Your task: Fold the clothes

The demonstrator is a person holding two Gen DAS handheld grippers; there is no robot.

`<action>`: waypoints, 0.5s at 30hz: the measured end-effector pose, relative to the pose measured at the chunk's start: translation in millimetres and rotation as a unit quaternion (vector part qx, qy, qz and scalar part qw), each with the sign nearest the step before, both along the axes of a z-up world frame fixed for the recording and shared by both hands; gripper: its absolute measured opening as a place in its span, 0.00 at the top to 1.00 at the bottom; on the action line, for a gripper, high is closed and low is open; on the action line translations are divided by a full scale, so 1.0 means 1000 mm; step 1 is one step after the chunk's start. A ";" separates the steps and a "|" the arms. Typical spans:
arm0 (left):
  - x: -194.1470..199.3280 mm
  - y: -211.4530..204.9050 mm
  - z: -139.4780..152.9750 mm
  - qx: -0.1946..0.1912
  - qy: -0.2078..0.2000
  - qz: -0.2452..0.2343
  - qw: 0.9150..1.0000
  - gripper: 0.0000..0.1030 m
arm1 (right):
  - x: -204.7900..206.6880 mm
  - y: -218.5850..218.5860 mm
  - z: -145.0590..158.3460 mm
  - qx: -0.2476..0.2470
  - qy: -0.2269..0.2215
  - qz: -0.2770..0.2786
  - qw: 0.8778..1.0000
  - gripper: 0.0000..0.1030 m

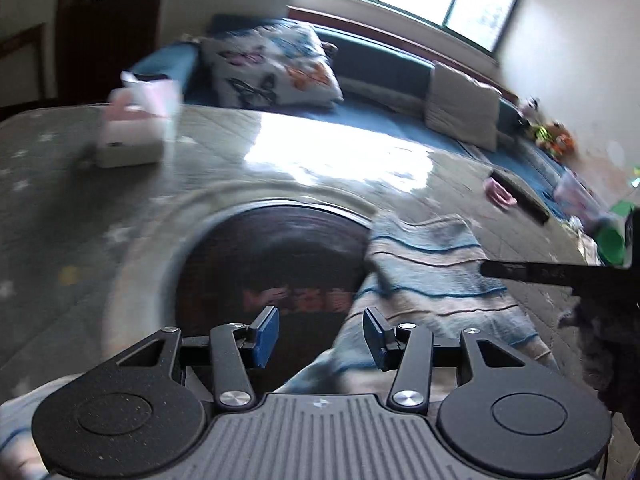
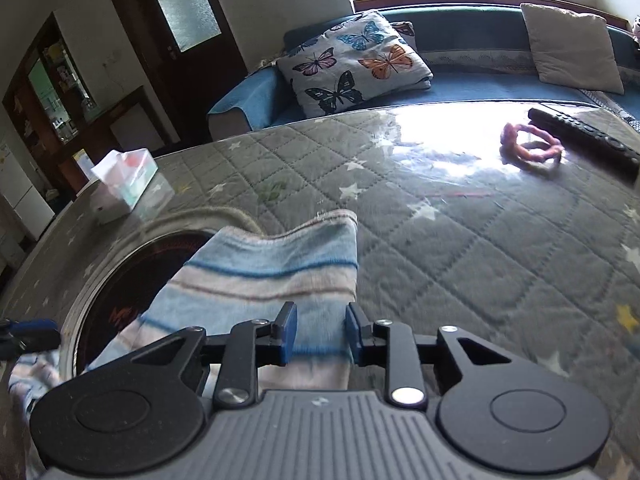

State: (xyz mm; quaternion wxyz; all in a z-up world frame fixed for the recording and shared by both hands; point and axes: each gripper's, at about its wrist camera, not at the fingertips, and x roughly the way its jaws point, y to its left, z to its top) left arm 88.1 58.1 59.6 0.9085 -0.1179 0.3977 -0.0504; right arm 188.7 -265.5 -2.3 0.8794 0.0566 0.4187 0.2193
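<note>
A soft garment point(image 1: 432, 272) with blue, white and pink stripes lies on the grey quilted table cover point(image 2: 460, 248), partly over a dark round inset point(image 1: 272, 256). My left gripper point(image 1: 320, 336) stands open over the garment's left edge and the inset, with nothing pressed between its blue pads. Over the near part of the garment point(image 2: 272, 272) is my right gripper point(image 2: 320, 332), its pads apart; the cloth shows in the gap, lying flat below them. One black finger of the right gripper reaches in from the right of the left wrist view.
A tissue box point(image 2: 120, 184) sits at the table's far left. A pink hair tie point(image 2: 532, 144) and a black remote point(image 2: 584, 138) lie at the far right. Behind the table is a blue sofa with a butterfly cushion point(image 2: 356, 64) and a beige cushion point(image 2: 572, 48).
</note>
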 end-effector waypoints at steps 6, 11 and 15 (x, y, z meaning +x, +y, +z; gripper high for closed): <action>0.029 -0.025 -0.020 0.008 0.021 -0.040 0.999 0.53 | 0.019 0.013 -0.010 -0.014 -0.004 -0.003 1.000 0.73; 0.031 -0.030 -0.024 -0.004 0.021 -0.050 0.999 0.93 | 0.023 0.015 -0.012 -0.006 -0.007 -0.006 1.000 0.91; 0.015 -0.033 -0.006 -0.010 -0.020 -0.059 0.998 0.96 | 0.013 0.010 -0.003 0.002 -0.025 -0.010 1.000 0.95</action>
